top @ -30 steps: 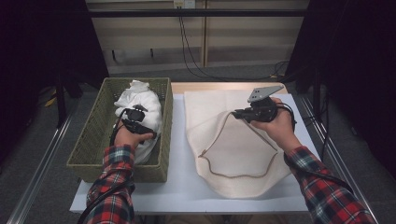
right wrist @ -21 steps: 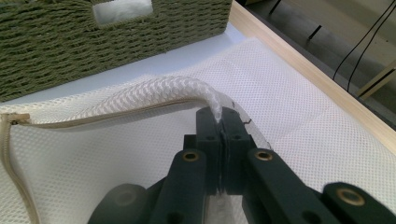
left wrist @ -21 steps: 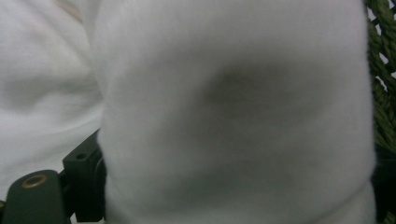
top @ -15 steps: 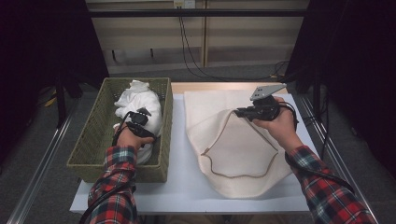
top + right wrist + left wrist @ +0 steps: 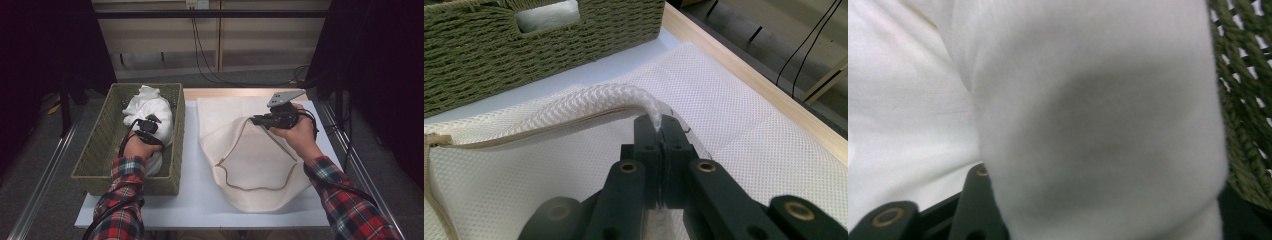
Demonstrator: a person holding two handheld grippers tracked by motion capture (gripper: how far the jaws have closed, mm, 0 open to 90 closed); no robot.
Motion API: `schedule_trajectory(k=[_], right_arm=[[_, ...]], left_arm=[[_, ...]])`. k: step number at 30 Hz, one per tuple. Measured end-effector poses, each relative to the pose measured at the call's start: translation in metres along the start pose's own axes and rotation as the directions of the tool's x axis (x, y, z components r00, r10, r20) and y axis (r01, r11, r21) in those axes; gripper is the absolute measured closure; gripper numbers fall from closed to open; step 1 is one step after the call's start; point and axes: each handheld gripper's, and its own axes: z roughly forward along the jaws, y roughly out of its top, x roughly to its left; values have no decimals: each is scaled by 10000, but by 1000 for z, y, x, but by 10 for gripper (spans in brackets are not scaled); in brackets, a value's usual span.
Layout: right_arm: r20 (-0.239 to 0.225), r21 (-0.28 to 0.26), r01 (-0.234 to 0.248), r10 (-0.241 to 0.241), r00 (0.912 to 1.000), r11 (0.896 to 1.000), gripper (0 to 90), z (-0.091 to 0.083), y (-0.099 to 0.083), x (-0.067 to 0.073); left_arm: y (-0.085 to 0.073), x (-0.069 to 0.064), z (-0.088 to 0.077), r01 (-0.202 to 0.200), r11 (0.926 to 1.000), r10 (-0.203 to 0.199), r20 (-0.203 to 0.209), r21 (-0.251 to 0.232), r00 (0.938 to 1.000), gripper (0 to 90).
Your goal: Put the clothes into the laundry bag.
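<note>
A bundle of white cloth (image 5: pixel 150 102) lies in the green woven basket (image 5: pixel 95 150) at the left. My left gripper (image 5: pixel 147 125) is pushed down into it. Its jaws have just been closing, and a thick fold of the cloth (image 5: pixel 1098 125) bulges between them, pressed from both sides (image 5: pixel 1108 200). A white mesh bag (image 5: pixel 250 165) lies flat on the table with its zip mouth open. My right gripper (image 5: pixel 255 120) is shut on the bag's upper rim and lifts it a little. In the right gripper view (image 5: pixel 659 122), a rolled edge of mesh (image 5: pixel 589 102) runs out of the pads.
The basket's woven wall (image 5: pixel 524 45) stands close to the bag's left side, with a strip of white table (image 5: pixel 190 165) between them. A wooden table edge (image 5: pixel 744 75) runs along the far side. Cables hang on the wall behind.
The left gripper's jaws have narrowed around the cloth in the basket. Neither hand has shifted, and the right gripper keeps its hold on the bag's rim.
</note>
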Motion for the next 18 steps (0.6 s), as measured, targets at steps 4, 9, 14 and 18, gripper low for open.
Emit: schedule_trajectory(k=[4, 9, 14, 18], right_arm=[[-27, 10, 13, -13, 10000, 10000, 886, 0, 1, -1], [-31, -76, -86, 86, 10000, 9999, 886, 2, 1, -2], [-26, -97, -167, 167, 9999, 9998, 886, 2, 2, -3], [9, -141, -108, 108, 9999, 9998, 886, 2, 3, -2]], left_arm=[[0, 4, -8, 179, 9997, -176, 158, -166, 9997, 548], [-7, 17, -25, 833, 9926, -759, 837, -880, 9936, 558], [-12, 28, -47, 1564, 9684, -1282, 1498, -1943, 9804, 562], [-17, 35, -68, 2108, 9307, -1564, 1956, -2990, 9681, 565]])
